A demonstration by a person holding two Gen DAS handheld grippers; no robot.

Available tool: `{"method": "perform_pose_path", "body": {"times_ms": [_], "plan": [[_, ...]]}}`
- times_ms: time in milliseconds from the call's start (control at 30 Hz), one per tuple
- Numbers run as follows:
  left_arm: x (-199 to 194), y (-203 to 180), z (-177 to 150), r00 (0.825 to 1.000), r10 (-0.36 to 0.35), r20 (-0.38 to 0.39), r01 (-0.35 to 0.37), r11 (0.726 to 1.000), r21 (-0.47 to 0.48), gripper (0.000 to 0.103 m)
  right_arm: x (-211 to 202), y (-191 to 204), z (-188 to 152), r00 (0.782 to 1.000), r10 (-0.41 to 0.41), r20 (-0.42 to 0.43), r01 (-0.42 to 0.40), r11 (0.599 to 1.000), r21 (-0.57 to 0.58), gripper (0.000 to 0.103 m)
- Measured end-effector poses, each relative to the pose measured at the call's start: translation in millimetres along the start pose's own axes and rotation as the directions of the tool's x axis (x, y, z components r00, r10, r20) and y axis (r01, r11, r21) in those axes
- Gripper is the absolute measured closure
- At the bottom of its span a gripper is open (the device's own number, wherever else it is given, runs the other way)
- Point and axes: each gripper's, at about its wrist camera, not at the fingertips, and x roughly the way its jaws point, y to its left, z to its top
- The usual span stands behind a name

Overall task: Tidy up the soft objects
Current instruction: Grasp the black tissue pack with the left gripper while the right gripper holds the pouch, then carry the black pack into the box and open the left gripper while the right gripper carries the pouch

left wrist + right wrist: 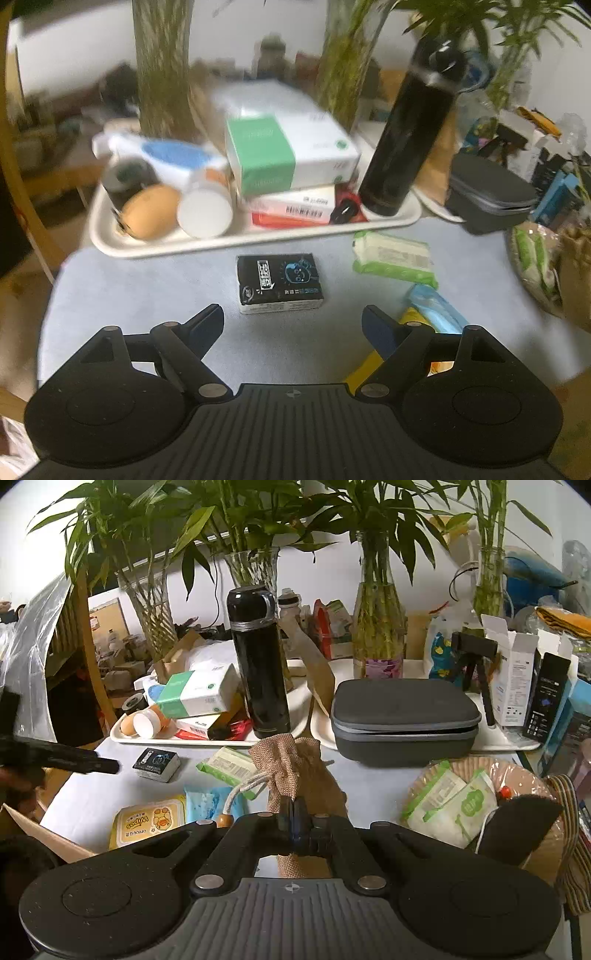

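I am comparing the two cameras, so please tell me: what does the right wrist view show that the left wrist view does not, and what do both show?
Only the right wrist view shows the right gripper shut on the burlap pouch, and the yellow wipes pack's full label.

Only the left wrist view shows the left gripper, open and holding nothing.

Both show the black tissue pack, the green wipes pack, the black flask, the white tray and the grey case.
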Motion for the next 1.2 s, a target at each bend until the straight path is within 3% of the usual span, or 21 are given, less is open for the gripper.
{"method": "perform_pose_path", "body": {"times_ms": [267,500,567,600,800,1200], "plan": [[52.6,5.7,10.3,0.998,-0.016,-0.067,0.013,0.999,-0.043,0.021,3.7,2.1,1.2,1.000,0.007,-0.008,-0.007,1.000,-0.010,0.101],[81.8,3.1,11.5,0.996,0.046,-0.076,-0.047,0.999,-0.015,0.021,4.5,1.6,2.2,1.000,0.005,-0.012,-0.005,1.000,-0.007,0.101],[84.8,0.8,11.6,0.996,0.068,-0.065,-0.068,0.998,0.003,0.023,4.2,3.2,2.5,1.000,-0.006,-0.009,0.006,1.000,-0.020,0.101],[85.0,-0.5,11.6,0.995,0.081,-0.061,-0.081,0.997,0.015,0.031,3.5,3.6,2.9,1.000,-0.007,-0.008,0.007,1.000,-0.022,0.101],[66.2,-4.3,10.5,0.993,0.117,-0.011,-0.116,0.990,0.074,0.032,-1.7,4.8,4.3,1.000,0.006,0.001,-0.006,1.000,-0.014,0.101],[-18.9,-21.4,17.0,0.994,0.060,0.095,-0.070,0.991,0.113,0.032,-26.9,21.2,16.2,0.998,0.034,0.055,-0.031,0.999,-0.045,0.101]]}}
